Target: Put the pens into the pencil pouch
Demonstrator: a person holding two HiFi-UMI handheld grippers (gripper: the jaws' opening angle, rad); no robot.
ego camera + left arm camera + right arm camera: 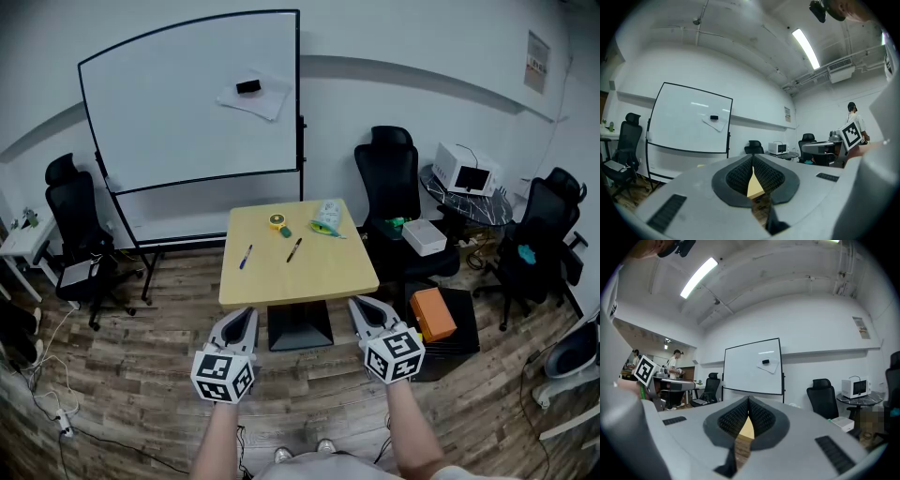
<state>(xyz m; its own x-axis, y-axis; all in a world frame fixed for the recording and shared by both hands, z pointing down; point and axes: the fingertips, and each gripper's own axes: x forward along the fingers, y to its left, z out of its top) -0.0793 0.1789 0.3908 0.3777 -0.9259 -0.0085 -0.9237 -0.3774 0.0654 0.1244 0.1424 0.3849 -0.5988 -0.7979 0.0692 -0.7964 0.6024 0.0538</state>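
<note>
A whiteboard (pixel 192 103) fills the upper left of the head view, with a black eraser (pixel 248 86) and a sheet of paper (pixel 251 98) stuck to it. Black office chairs (pixel 392 183) ring the table (pixel 298 277) at centre. A white appliance (pixel 464 170) sits at right, and an orange box (pixel 432 313) lies on the floor at lower right. Nothing blocks the tabletop. The wall poster (pixel 536 62) at upper right is too small to read.

A blue pen (pixel 246 256) and a black pen (pixel 294 249) lie apart, mid-table. Behind them are a yellow roll (pixel 277 222) and the greenish pencil pouch (pixel 327 217).

The left gripper (pixel 247 315) and right gripper (pixel 359 306) hover short of the near table edge, each with its jaws together and empty.
</note>
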